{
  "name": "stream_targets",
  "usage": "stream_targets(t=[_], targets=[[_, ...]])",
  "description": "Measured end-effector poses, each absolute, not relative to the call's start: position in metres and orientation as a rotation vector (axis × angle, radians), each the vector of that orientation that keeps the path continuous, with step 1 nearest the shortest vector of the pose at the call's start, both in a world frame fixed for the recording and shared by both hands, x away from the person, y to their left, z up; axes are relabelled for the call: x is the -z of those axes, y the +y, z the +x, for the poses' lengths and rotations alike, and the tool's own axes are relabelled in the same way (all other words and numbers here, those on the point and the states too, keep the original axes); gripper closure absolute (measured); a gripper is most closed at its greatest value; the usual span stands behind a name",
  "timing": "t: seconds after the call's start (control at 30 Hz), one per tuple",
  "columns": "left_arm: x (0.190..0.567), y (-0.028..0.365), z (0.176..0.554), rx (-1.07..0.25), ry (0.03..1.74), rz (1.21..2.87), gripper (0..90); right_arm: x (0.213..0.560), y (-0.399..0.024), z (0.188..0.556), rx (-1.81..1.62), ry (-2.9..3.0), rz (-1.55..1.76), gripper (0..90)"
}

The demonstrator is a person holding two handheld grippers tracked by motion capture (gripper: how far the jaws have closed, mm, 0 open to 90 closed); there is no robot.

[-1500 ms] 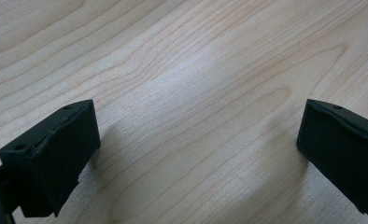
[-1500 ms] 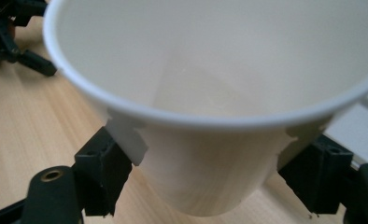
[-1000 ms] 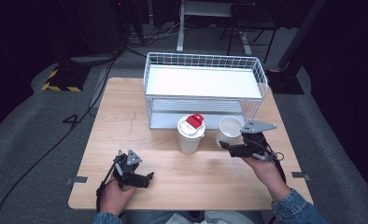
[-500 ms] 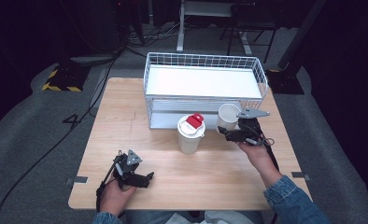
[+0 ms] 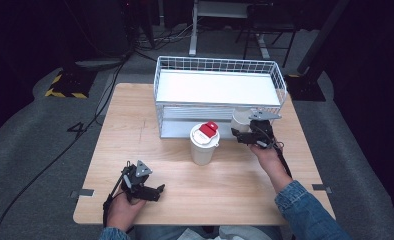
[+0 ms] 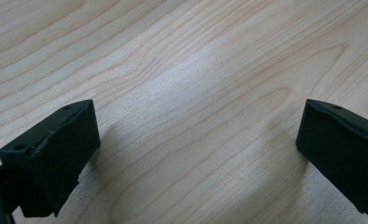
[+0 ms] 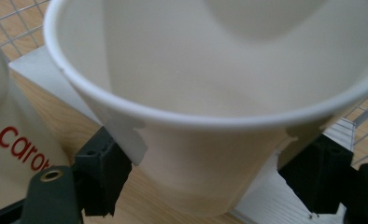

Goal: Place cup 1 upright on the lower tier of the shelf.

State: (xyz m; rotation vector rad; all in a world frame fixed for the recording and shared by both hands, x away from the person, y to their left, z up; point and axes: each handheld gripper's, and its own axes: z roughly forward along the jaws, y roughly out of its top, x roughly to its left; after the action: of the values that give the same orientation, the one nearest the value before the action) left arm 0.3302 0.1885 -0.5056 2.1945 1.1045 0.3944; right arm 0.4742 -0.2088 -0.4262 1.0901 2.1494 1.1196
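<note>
Right tool [image 5: 241, 135]: clamped on the open paper cup [image 5: 240, 120], one jaw on each side of the wall below the rim, as the right gripper view showed [image 7: 210, 154].
Open paper cup: held off the tabletop [image 5: 135, 135], close against the front of the white wire basket [image 5: 217, 67], at its lower right corner.
Lidded cup [image 5: 204, 145]: stood upright on the tabletop, red tab on its lid, just beside the held cup and in front of the basket.
Left tool [image 5: 152, 192]: rested near the tabletop's near left edge, jaws wide apart, nothing between them; bare wood underneath [image 6: 196, 112].
</note>
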Motion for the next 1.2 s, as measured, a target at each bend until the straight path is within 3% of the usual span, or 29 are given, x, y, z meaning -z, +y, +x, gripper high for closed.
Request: stream_targets(t=[1.2], targets=[[0.506,0.189,0.330,-0.396,1.099,2.196,0.2,0.464,-0.192,0.510,-1.052,2.072,1.153,23.3]])
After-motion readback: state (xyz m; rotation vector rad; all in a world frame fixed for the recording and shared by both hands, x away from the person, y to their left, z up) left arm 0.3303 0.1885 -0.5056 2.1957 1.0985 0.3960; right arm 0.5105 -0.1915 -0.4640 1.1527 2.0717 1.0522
